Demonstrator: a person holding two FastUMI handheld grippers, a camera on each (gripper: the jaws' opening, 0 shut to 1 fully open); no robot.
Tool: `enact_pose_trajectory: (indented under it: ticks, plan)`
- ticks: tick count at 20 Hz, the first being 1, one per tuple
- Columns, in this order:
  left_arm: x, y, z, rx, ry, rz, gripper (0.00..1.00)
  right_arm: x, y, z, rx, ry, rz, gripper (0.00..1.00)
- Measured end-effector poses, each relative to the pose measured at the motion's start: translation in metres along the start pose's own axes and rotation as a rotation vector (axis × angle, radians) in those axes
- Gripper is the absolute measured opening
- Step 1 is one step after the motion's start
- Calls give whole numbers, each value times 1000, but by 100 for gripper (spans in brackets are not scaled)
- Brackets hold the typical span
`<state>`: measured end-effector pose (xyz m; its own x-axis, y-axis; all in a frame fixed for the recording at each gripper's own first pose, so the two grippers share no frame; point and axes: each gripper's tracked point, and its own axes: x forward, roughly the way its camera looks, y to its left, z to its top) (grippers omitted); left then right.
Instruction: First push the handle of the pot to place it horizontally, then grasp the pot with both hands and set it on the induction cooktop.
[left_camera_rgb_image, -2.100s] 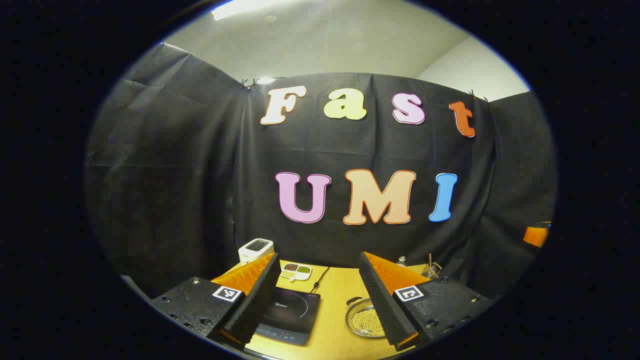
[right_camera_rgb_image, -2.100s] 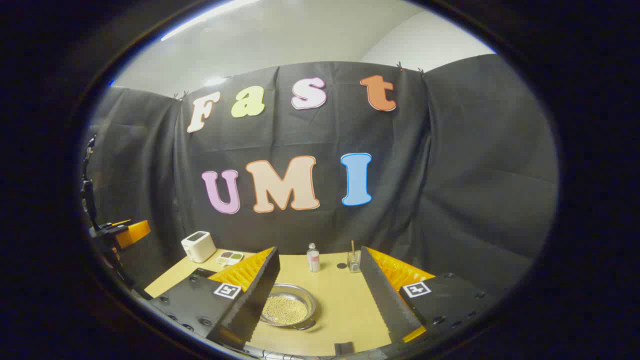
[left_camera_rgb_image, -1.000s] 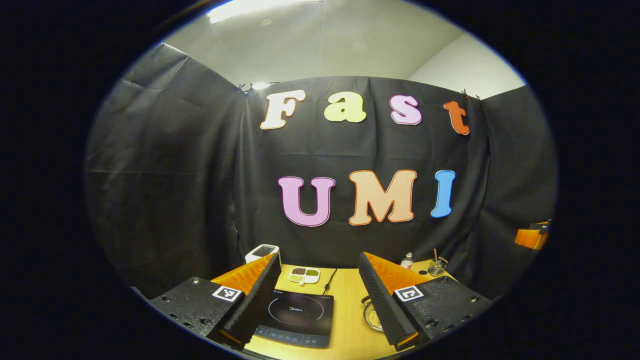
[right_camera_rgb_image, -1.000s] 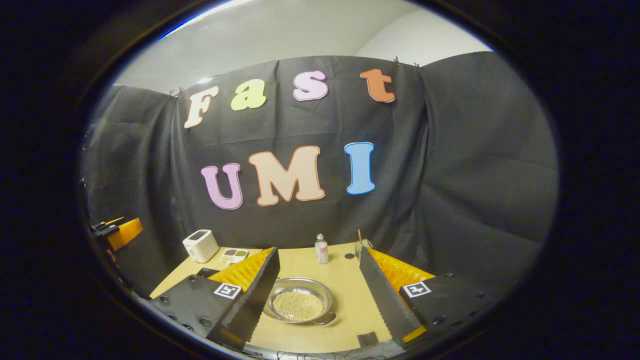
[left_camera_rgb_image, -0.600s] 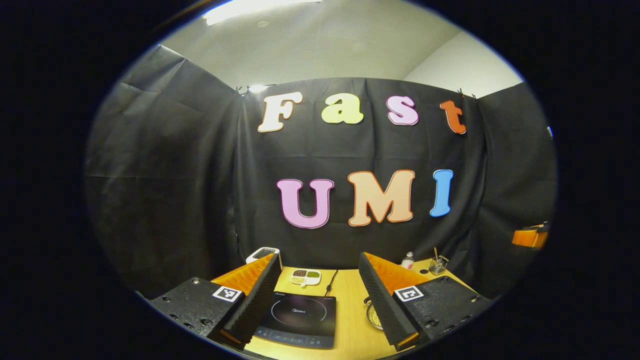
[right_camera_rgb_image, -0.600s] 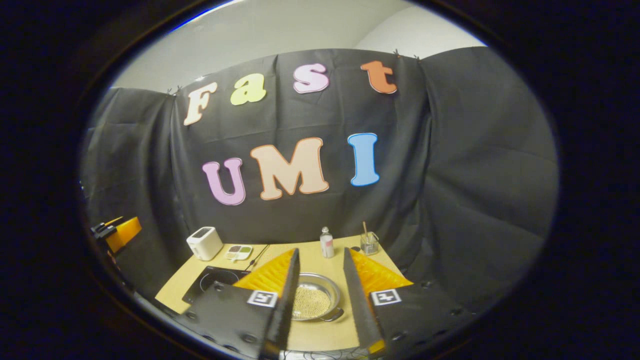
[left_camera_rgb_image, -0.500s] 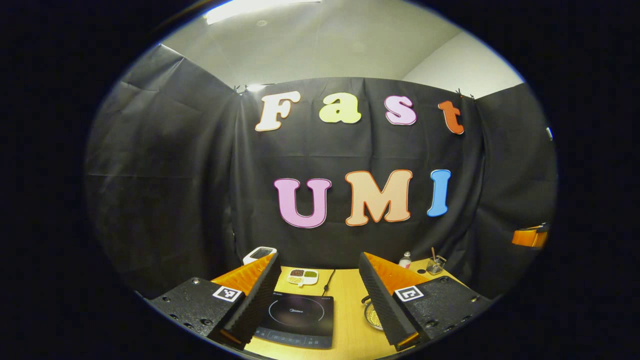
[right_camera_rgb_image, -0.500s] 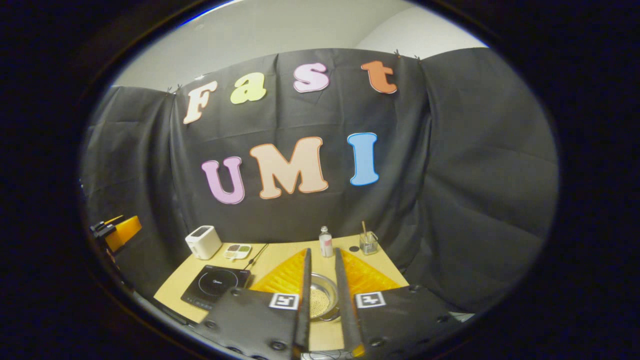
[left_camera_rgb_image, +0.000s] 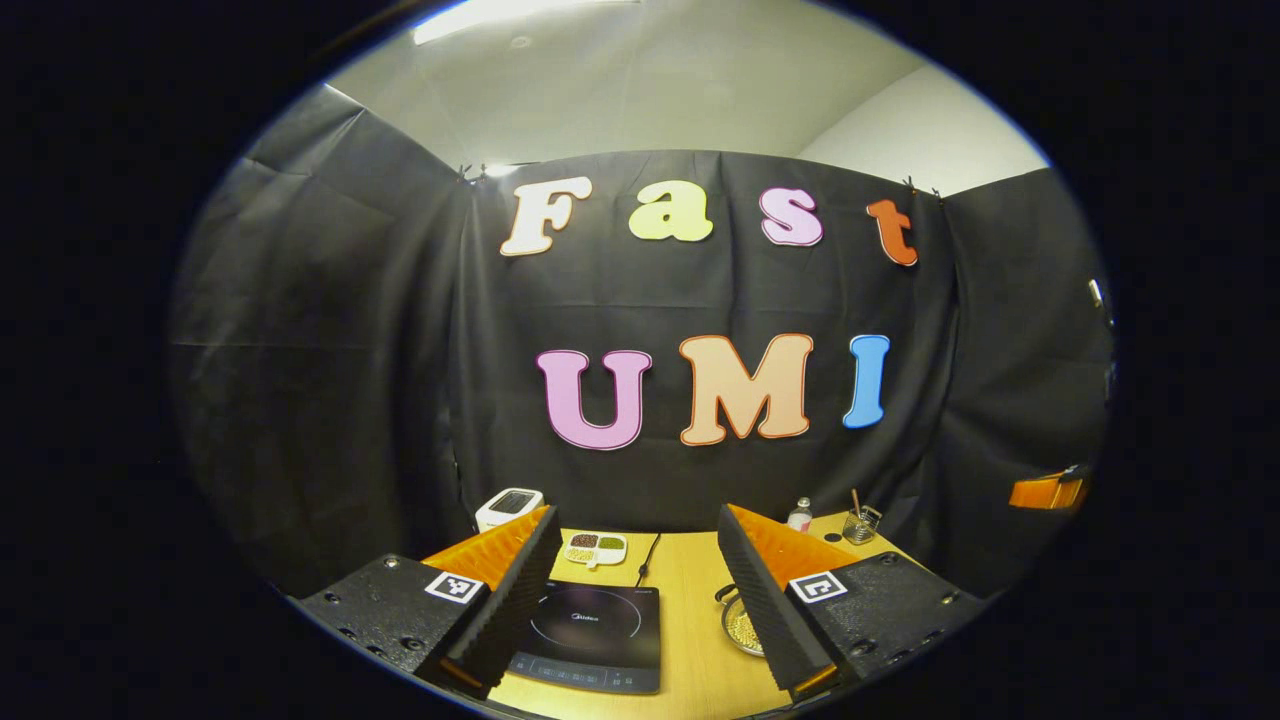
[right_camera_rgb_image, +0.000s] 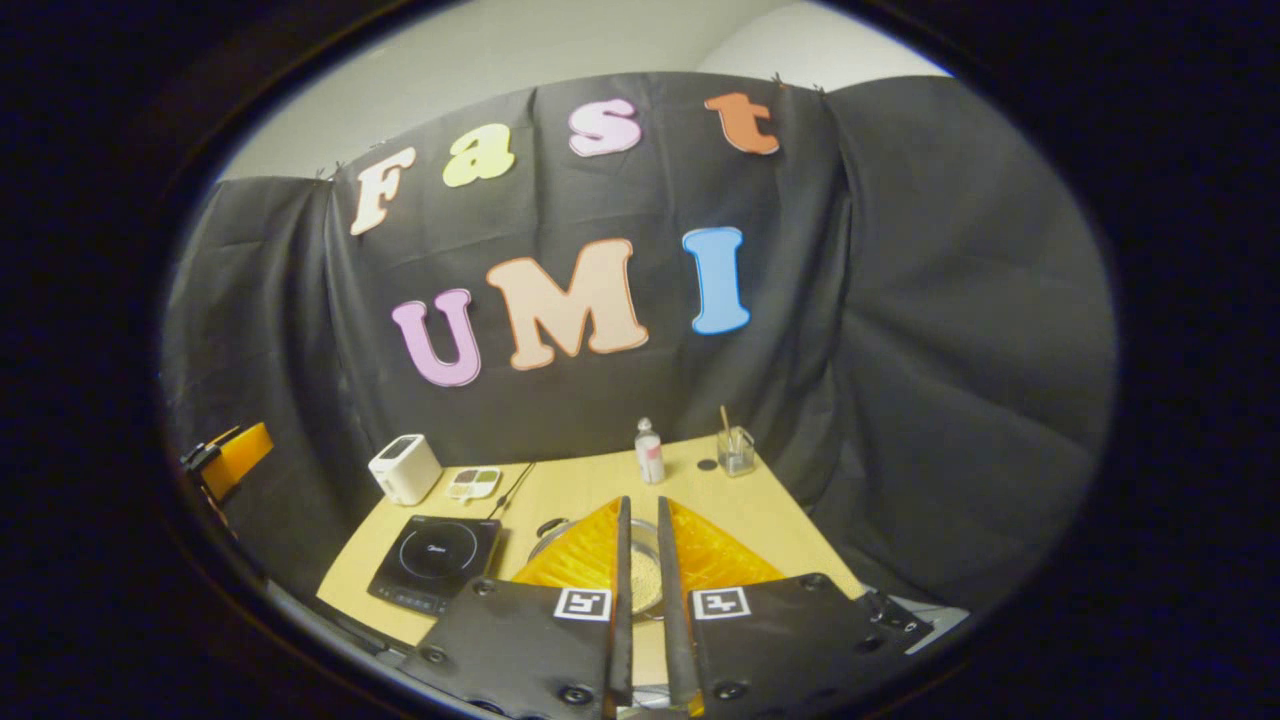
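Observation:
A shallow metal pot (right_camera_rgb_image: 643, 530) holding small yellowish beads sits on the wooden table (right_camera_rgb_image: 590, 490), right of the black induction cooktop (right_camera_rgb_image: 435, 560). One dark pot handle (right_camera_rgb_image: 550, 524) sticks out at its far left. My right gripper (right_camera_rgb_image: 645, 505) hovers above the pot, its fingers drawn together to a thin slit with nothing between them. In the left gripper view, my left gripper (left_camera_rgb_image: 637, 515) stands open above the cooktop (left_camera_rgb_image: 592, 635). The pot (left_camera_rgb_image: 728, 612) peeks out beside its right finger.
A white toaster (right_camera_rgb_image: 404, 468) and a small divided dish (right_camera_rgb_image: 473, 483) stand at the back left. A small bottle (right_camera_rgb_image: 649, 452) and a glass with a stick (right_camera_rgb_image: 736, 452) stand at the back right. The cooktop's cord (left_camera_rgb_image: 645, 560) runs toward the wall.
My right gripper went from wide open to shut and rose, tilting down over the pot. My left gripper stayed open and drifted slightly over the cooktop.

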<state>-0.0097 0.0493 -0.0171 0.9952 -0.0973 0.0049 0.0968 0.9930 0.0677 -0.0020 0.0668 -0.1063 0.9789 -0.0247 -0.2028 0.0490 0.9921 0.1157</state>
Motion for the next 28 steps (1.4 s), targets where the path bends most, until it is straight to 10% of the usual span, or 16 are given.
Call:
enact_pose_trajectory:
  ticks: [28]
  plan:
    - [63, -30, -108, -48, 277, -5, 96, 91, -4, -303, 538, 909, -19, 18]
